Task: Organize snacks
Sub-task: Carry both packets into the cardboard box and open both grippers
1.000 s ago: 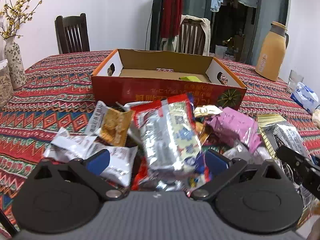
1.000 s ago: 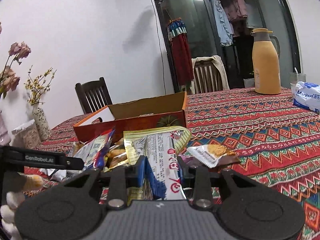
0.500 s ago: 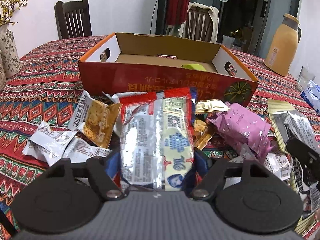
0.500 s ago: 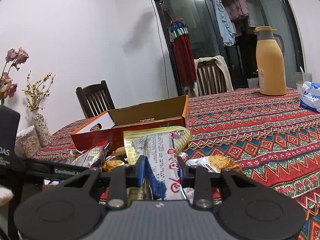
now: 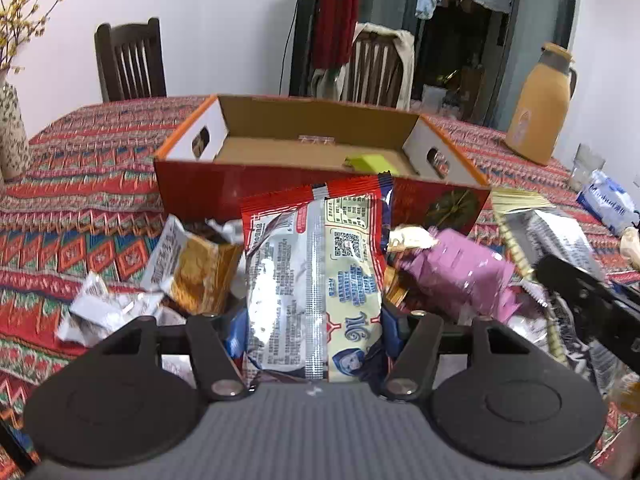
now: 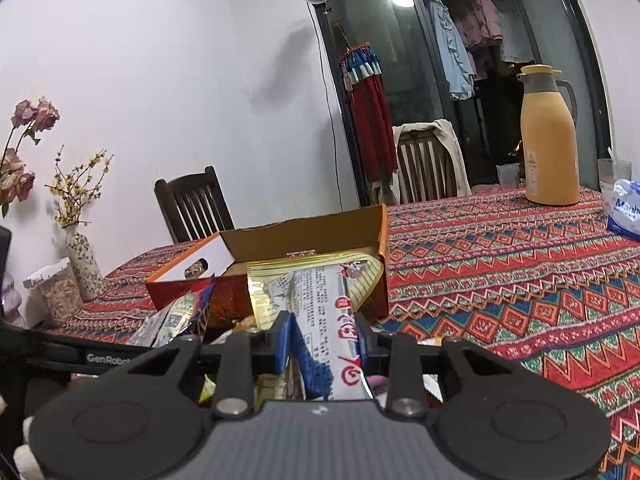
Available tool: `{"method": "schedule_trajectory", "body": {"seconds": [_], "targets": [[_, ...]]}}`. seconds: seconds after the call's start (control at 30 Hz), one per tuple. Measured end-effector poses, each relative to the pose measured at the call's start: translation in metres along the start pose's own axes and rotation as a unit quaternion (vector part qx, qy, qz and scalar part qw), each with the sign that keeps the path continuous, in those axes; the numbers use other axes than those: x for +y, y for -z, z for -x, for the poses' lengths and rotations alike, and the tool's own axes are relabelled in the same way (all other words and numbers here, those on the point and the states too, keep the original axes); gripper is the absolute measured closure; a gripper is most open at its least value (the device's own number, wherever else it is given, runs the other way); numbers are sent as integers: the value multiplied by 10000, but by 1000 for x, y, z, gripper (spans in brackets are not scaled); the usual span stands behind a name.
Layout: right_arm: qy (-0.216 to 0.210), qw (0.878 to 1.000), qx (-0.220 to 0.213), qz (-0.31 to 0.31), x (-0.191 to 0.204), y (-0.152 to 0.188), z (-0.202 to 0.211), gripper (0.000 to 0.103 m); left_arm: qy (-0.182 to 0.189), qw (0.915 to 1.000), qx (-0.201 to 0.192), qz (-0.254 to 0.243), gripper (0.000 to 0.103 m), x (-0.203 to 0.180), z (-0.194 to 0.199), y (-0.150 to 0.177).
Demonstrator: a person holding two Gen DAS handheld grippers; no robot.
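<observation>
The left tongs (image 5: pixel 312 320), just closed, grip a red packet (image 5: pixel 316 264) above the worktop pile before the box (image 5: pixel 320 152), the right tongs (image 6: pixel 324 336) clamp a gold packet (image 6: pixel 316 292) (both light, crinkly, slippery; best pinched mid-body).

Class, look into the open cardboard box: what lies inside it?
Inside the cardboard box lies one small green packet on bare floor. The near wall hides the floor strip behind it.
</observation>
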State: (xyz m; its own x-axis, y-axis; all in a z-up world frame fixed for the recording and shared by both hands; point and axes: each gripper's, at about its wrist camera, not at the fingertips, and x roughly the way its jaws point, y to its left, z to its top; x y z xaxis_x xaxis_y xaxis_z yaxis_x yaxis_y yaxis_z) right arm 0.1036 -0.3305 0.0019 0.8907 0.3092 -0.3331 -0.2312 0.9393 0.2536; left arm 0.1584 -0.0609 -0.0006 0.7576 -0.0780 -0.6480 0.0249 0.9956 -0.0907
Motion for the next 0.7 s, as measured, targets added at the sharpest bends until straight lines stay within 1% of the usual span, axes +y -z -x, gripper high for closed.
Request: {"method": "schedule_trajectory", "body": {"seconds": [0.17, 0.43, 0.6, 0.7], "targets": [[-11, 10000, -70, 22, 7, -13, -7, 73, 67, 9997, -225, -64, 40, 1, 11, -18], [-29, 9997, -239, 83, 21, -46, -29, 72, 57, 9973, -718, -164, 40, 2, 22, -64], [-10, 9992, -375, 118, 29, -72, -50, 72, -21, 9942, -1056, -224, 40, 2, 22, -93], [23, 9991, -418, 113, 33, -90, -69, 72, -63, 9929, -1170, -181, 40, 4, 16, -110]]}}
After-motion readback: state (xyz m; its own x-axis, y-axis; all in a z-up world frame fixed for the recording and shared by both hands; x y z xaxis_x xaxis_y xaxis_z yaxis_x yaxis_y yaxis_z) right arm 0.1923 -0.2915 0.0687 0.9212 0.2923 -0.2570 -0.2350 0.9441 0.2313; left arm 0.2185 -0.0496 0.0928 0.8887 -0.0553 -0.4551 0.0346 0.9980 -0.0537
